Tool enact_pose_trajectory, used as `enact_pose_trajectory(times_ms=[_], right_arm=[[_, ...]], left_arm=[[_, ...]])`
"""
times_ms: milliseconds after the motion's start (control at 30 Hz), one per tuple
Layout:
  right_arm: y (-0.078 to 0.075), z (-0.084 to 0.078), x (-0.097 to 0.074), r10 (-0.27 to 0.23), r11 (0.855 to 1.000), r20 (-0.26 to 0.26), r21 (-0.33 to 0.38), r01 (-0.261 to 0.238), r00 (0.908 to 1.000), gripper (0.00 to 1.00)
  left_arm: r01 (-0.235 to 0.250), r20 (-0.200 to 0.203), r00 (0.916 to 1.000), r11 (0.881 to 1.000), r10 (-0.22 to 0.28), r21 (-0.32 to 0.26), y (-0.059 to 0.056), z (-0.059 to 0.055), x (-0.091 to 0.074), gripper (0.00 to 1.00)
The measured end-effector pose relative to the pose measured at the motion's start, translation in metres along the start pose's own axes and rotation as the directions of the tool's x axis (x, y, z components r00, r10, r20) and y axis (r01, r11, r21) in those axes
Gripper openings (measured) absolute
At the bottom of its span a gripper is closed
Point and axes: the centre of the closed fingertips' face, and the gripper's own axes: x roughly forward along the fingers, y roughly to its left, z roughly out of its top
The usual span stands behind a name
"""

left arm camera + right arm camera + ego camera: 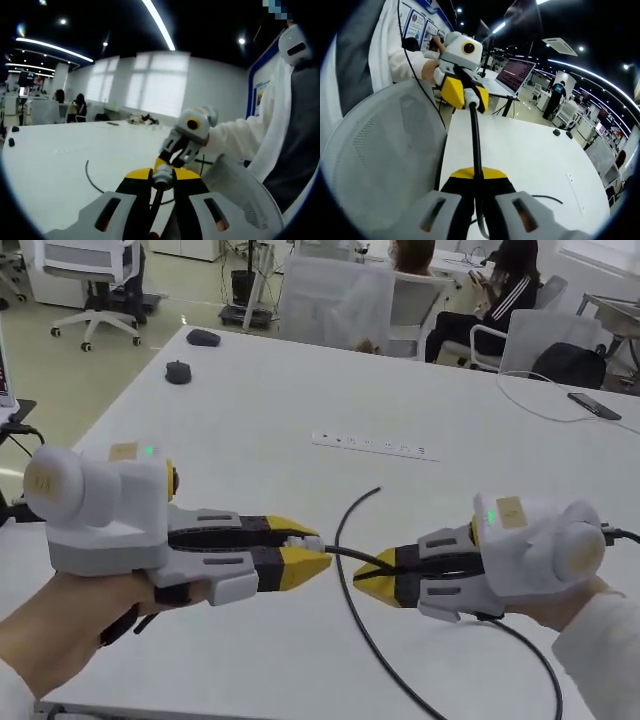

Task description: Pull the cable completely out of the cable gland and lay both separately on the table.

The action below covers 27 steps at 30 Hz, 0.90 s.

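A thin black cable (350,602) loops over the white table (250,420), one free end lying near the middle. A stretch of it runs taut between the two grippers. My left gripper (315,552) is shut on the small pale cable gland (312,540), which sits at its yellow tips (162,172). My right gripper (368,577) is shut on the cable (474,135) a short way from the gland (474,101). Both are held just above the table near its front edge, tips facing each other.
A flush socket strip (372,445) lies mid-table. Two mice (178,372) sit at the far left and a phone (594,405) at the far right. People sit on chairs beyond the far edge. A white mesh chair back (385,150) is close beside me.
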Motion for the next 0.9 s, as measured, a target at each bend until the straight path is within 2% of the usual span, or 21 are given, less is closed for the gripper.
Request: enact_pose_trajectory(times_ms=[533, 900], right_arm=[[-0.001, -0.012, -0.013, -0.038, 0.999, -0.001, 0.035, 0.038, 0.9993, 0.0], [-0.002, -0.017, -0.024, -0.066, 0.996, 0.0, 0.058, 0.066, 0.9978, 0.0]], left_arm=[[-0.009, -0.004, 1.0, 1.0, 0.009, -0.003, 0.002, -0.001, 0.0, 0.17], [-0.02, 0.012, 0.9997, 1.0, 0.021, -0.013, 0.005, 0.002, -0.001, 0.17]])
